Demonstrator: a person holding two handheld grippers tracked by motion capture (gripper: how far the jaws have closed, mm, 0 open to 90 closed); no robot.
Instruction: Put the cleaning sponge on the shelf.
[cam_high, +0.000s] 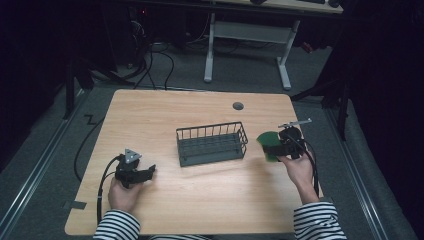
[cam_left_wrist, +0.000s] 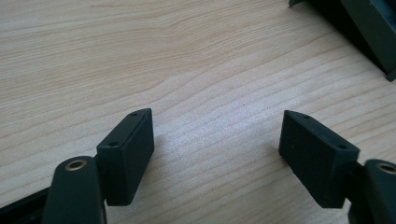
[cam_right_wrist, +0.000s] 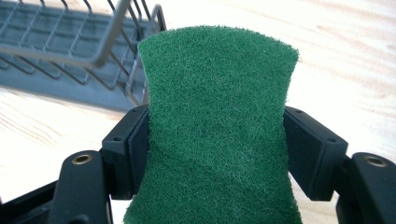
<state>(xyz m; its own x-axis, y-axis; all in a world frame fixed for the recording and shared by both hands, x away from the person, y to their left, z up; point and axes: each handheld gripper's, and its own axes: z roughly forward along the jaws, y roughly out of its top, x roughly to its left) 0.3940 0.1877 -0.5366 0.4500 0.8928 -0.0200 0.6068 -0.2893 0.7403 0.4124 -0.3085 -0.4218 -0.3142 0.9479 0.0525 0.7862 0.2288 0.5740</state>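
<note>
Gripping a green scouring pad in right fingers, left fingers wide apart, empty, wooden table, dark room.

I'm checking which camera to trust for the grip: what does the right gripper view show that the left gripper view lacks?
Right gripper view alone: the green fibrous scouring pad pinched at its waist between the right gripper pads, edges squeezed inward, with the dark grey wire basket behind it. Left gripper view alone: the left gripper with its jaws apart and nothing between them, just over the tabletop, and a dark solid corner at the top right edge, too cropped to identify. Both: the light wooden table and a pair of black jaws.
</note>
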